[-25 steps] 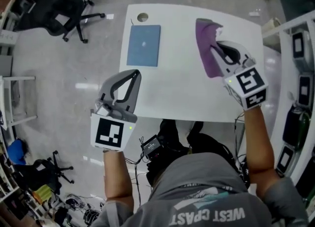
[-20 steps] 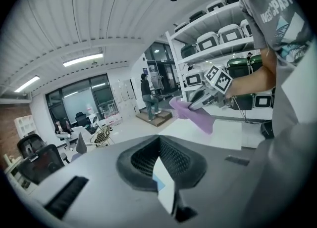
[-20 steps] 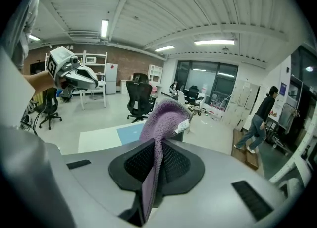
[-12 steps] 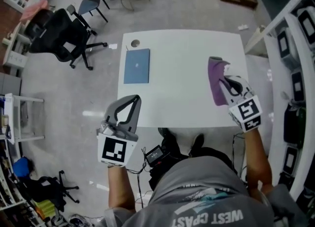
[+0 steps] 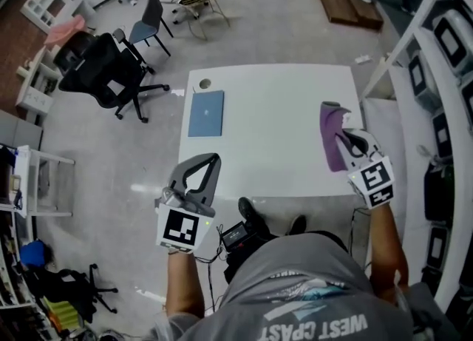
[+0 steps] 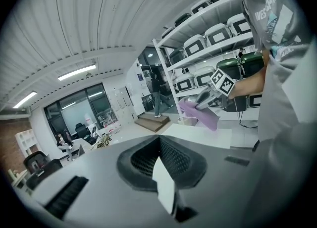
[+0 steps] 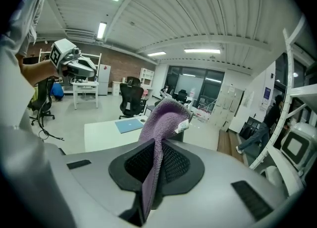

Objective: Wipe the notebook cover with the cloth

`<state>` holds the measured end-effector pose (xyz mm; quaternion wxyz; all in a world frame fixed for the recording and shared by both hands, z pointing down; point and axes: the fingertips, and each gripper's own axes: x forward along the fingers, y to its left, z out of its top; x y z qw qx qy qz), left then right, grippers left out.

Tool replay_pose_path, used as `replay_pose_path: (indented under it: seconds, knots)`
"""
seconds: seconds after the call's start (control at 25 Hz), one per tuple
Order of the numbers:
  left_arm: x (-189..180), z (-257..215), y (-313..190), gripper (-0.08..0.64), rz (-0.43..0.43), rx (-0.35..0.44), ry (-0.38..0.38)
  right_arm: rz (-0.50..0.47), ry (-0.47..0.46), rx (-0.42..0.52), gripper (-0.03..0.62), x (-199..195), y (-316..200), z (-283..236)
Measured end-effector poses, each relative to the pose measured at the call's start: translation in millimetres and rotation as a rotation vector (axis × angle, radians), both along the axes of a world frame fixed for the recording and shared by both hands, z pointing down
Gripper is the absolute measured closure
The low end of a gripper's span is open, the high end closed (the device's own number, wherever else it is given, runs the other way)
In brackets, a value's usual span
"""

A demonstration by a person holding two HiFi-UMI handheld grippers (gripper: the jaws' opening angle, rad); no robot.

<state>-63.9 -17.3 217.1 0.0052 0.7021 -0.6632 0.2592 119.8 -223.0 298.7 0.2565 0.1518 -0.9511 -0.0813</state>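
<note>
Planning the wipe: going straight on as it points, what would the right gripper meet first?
Probably the bare table, right of the notebook; the cloth in the right gripper hides the exact spot.

Across the person's grey shirt (image 5: 314,310), the word "WEST" can be read, followed by a second word that looks like "COAST"; both are seen upside down in the head view. A black-and-white square marker (image 5: 181,228) is borne on the left gripper (image 5: 209,159), and a second marker (image 5: 373,180) on the right gripper (image 5: 341,135). The print on the white tag (image 7: 184,125) of the purple cloth (image 7: 158,138) cannot be made out.
</note>
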Motion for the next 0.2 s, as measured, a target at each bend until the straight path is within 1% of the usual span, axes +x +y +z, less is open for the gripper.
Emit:
replay_pose_path:
  seconds: [0.2]
  knots:
    - [32.4,-33.1,4.7,0.557,0.027,0.03,-0.031,0.021,-0.024,0.043,0.538,39.7,8.0,-42.4]
